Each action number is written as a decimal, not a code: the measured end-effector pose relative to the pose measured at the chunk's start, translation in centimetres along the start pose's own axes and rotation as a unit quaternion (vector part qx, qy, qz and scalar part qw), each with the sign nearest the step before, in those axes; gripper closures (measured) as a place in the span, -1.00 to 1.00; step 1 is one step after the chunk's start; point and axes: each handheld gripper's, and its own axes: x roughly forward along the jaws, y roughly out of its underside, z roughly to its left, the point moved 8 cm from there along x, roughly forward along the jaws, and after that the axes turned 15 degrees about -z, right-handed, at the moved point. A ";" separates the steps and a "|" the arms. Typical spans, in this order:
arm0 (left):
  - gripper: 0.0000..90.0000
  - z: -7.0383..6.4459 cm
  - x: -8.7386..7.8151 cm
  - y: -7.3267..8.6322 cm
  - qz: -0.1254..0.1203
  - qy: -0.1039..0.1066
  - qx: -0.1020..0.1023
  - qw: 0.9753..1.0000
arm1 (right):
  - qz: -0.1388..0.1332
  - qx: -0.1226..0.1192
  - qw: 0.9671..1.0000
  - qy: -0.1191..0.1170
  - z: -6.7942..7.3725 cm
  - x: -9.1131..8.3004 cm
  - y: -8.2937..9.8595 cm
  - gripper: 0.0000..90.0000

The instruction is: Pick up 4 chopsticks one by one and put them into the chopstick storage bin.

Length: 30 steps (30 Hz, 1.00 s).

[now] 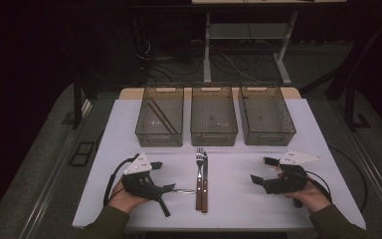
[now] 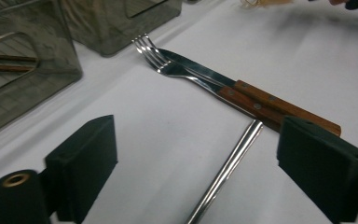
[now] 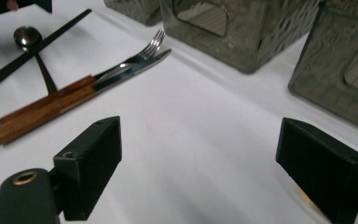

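Observation:
A fork (image 1: pixel 198 174) and a knife (image 1: pixel 205 179) with wooden handles lie side by side at the table's middle. A steel spoon (image 1: pixel 184 190) lies to their left, its handle end toward them. My left gripper (image 1: pixel 163 176) stands open over the spoon; in the left gripper view the spoon handle (image 2: pixel 228 168) lies on the table between the spread jaws of that gripper (image 2: pixel 205 158), untouched. My right gripper (image 1: pixel 261 169) is open at the right, and in its own view the gripper (image 3: pixel 209 163) has bare white table between its jaws. The spoon's bowl (image 3: pixel 26 36) shows far off.
Three translucent grey bins stand in a row at the back: left bin (image 1: pixel 159 137), middle bin (image 1: pixel 214 135), right bin (image 1: pixel 268 135). The left one holds brown chopsticks (image 1: pixel 160 115). The white table (image 1: pixel 238 199) has free room between the cutlery and the right gripper.

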 end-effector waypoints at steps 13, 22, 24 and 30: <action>0.20 3.9 -2.4 0.2 0.023 -0.064 0.008 0.998 | 0.021 -0.009 1.000 -0.002 0.3 -2.1 2.1 -0.69; 0.74 6.3 -3.8 0.8 0.041 -0.103 -0.015 0.994 | 0.027 -0.012 1.000 -0.002 0.2 -2.3 2.6 -0.69; 0.86 6.7 -3.9 0.9 0.042 -0.109 -0.020 0.993 | 0.027 -0.014 1.000 -0.002 0.2 -2.2 2.6 -0.69; 0.98 7.9 -4.2 1.4 0.055 -0.135 -0.029 0.989 | 0.013 -0.010 1.000 0.005 -0.2 -2.2 2.2 -0.69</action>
